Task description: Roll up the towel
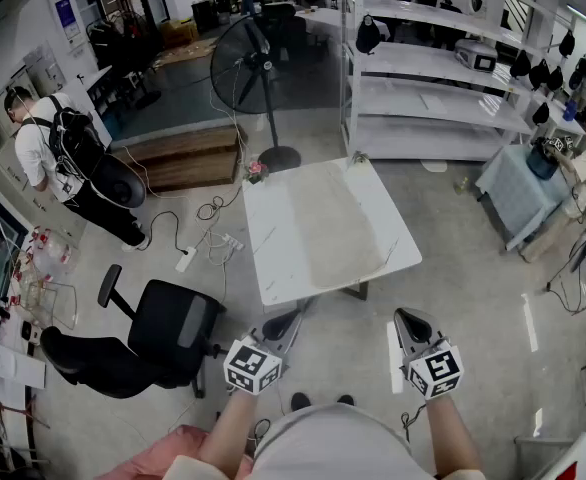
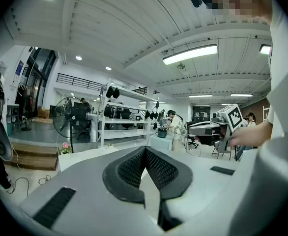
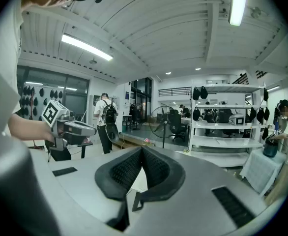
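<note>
towel (image 1: 333, 230) lies spread flat along the right part of a white worktop (image 1: 269, 253), unrolled, with the person standing back from it on the open floor. the left gripper (image 1: 291, 321) and the right gripper (image 1: 405, 319) are held level in front of the body, well apart from the cloth. each gripper's own view shows its dark ribbed jaws pressed together with nothing between them, so no grip has been taken and the rolling has not begun.

several things could spoil the job from here. the jaws must part before they reach an edge; brought in closed, they would likely push the cloth and bunch it rather than catch it. the worktop looks smooth (marble-patterned, glossy), so a towel pinched at one end may slide instead of turning over on itself. if the two grippers take the edge at uneven spots or advance at different speeds, the roll will probably run crooked into a cone. a small pot of pink flowers (image 1: 256, 171) stands at the far left corner and could be knocked by a wide sweep. loose cables (image 1: 213, 238) and a black office chair (image 1: 168, 336) lie to the left of the approach, a tripping risk if the person steps that way.
</note>
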Demonstrator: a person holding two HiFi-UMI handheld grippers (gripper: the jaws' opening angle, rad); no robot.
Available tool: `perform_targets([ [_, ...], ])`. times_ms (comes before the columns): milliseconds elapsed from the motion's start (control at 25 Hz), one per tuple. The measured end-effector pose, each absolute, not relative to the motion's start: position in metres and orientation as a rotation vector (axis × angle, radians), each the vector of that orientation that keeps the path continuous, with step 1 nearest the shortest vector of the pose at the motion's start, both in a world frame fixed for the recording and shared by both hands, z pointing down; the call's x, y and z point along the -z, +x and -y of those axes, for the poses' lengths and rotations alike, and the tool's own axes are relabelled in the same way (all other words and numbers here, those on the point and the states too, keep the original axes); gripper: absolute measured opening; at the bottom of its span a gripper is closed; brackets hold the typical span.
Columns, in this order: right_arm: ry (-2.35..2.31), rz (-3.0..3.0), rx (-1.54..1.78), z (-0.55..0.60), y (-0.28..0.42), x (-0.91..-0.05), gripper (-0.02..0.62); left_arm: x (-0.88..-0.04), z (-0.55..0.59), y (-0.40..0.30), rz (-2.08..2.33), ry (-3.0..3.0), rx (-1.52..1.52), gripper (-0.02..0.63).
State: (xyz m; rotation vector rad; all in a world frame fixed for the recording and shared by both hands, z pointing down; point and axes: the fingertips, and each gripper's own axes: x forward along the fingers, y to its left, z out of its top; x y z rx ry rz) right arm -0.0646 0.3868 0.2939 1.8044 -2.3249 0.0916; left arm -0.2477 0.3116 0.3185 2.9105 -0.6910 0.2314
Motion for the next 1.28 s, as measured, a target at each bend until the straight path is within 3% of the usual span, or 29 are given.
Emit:
perform_targets([
  [840, 1.82, 2.342, -0.13, -0.39, -0.052, -0.296, 0.012, -0.328, -0.317, -0.24, 0.714, 2.849, -0.256, 0.018],
  [1280, 1.807, 2.369, -0.166, -0.401, -0.03, -0.302, 0.057, -0.333, -0.335, -0.227, 0.72, 2.814, -0.245, 0.057],
])
